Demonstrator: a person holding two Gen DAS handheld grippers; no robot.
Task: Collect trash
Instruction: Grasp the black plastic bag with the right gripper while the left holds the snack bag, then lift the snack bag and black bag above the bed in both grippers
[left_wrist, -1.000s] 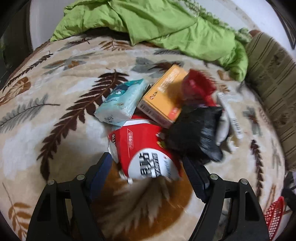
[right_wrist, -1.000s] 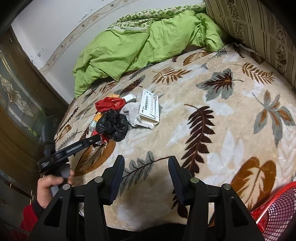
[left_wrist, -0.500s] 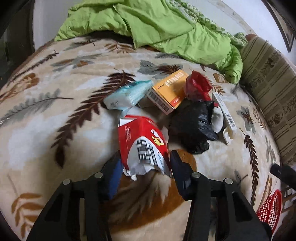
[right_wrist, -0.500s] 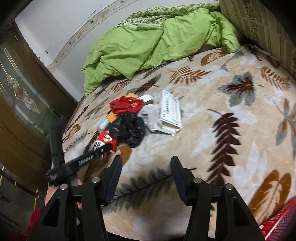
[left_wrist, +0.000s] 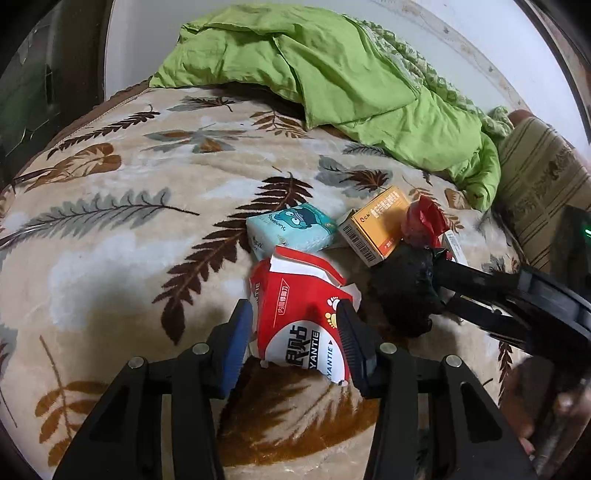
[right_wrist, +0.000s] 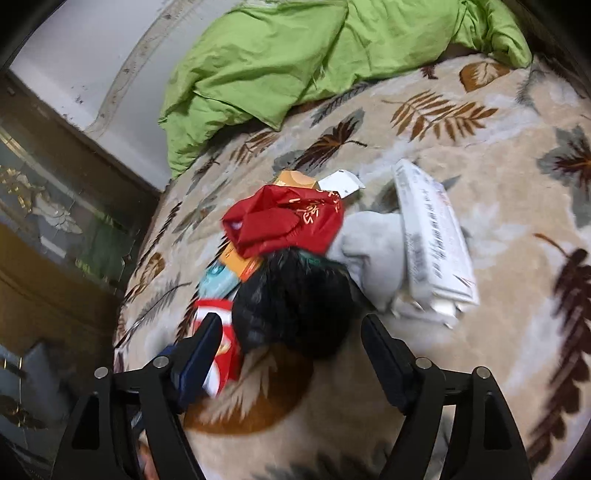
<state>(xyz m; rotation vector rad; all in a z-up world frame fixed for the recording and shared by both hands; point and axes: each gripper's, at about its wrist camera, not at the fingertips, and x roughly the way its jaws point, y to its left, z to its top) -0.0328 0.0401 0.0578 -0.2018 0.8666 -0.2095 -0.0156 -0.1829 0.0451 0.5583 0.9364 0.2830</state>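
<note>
Patience pays: your left claw (left_wrist: 295, 325) seems clamped on the red packet (left_wrist: 299, 314), so drive the gaping right claw (right_wrist: 290, 343) deeper around the black bag (right_wrist: 295, 299) before squeezing.

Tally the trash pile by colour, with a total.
Red: 2, the torn pack and the red bag
Black: 1, the black bag
Orange: 1, the box
Teal: 1, the tissue pack
White: 2, the flat box and the small carton
Grey: 1, the cloth
Total: 8
</note>
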